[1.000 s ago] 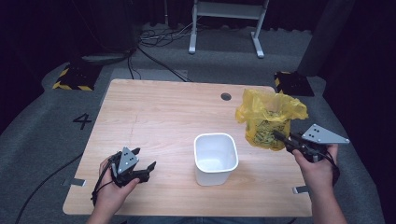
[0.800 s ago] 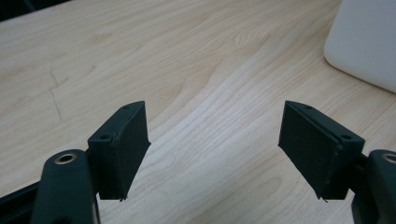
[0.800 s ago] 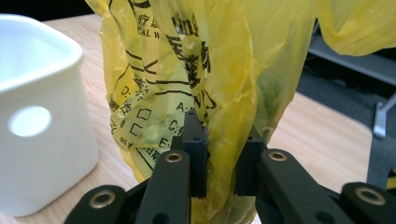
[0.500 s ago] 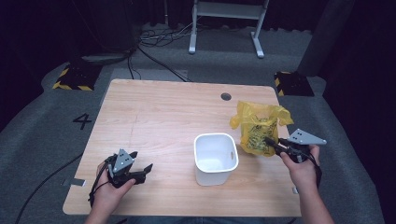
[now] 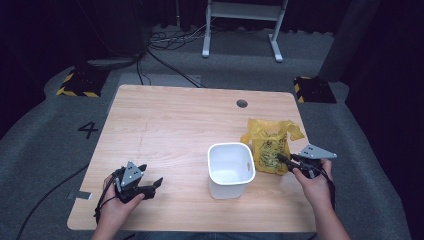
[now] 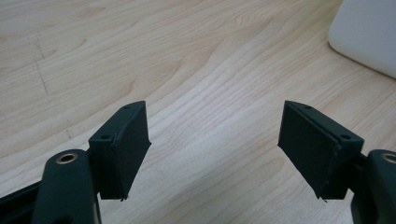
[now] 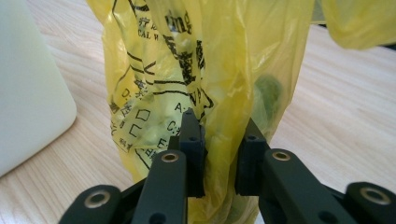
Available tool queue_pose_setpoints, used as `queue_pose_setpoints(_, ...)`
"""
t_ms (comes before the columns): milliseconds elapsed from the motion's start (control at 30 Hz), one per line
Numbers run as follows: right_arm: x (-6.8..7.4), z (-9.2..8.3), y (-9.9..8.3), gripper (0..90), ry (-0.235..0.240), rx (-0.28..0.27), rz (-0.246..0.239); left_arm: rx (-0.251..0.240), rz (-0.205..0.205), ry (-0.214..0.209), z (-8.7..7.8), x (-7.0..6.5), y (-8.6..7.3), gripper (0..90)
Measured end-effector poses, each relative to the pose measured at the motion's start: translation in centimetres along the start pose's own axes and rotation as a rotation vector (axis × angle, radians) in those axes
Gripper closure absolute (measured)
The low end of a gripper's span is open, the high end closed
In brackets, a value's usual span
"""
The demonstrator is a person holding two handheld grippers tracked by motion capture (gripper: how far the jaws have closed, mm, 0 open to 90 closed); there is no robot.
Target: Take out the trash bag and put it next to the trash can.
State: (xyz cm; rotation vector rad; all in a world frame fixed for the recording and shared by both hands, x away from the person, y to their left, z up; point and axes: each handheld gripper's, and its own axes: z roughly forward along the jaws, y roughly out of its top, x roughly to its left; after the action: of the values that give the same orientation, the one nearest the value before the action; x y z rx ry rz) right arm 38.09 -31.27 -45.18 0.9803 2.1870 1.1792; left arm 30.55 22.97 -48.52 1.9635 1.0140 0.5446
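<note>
A yellow plastic bag [image 5: 270, 145] with black print stands on the wooden table [image 5: 170, 125], just right of a white bin [image 5: 231, 170]. My right gripper [image 5: 283, 159] comes at the bag from the right and is shut on a fold of it low down. In the right gripper view the yellow bag [image 7: 210, 70] bunches between the two jaws of the right gripper [image 7: 219, 140], which have just been opening slightly, and the bin [image 7: 28, 93] is at the left. My left gripper [image 5: 154, 184] rests open on the table left of the bin. Nothing lies between the left gripper [image 6: 215, 144] jaws.
The white bin [image 6: 369, 32] stands near the table's front edge. A round cable hole [image 5: 242, 104] sits at the back of the table. Cables and a white stand's legs [image 5: 240, 35] lie on the floor beyond.
My right hand has come down and toward the bin with the yellow bag, which now stands on the table. The left hand has stayed put.
</note>
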Motion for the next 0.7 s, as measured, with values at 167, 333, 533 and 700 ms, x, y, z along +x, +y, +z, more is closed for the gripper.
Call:
queue_pose_setpoints(167,-0.2,0.5,-0.3,75.4,0.015,-0.003,0.021,0.001,-0.011,0.016,-0.4,0.2,-0.4,24.3)
queue_pose_setpoints(333,-0.3,0.8,-0.2,54.3,0.006,-0.022,0.031,0.002,-0.016,0.024,-0.8,0.3,-0.7,24.3)
queue_pose_setpoints(533,-0.2,-0.5,-0.1,33.5,-0.04,-0.051,0.052,-0.003,-0.033,0.027,-1.5,0.4,-1.0,24.1)
queue_pose_setpoints(700,0.2,-3.0,0.3,32.8,-0.048,-0.053,0.054,-0.003,-0.03,0.029,-2.5,0.1,-0.7,23.8)
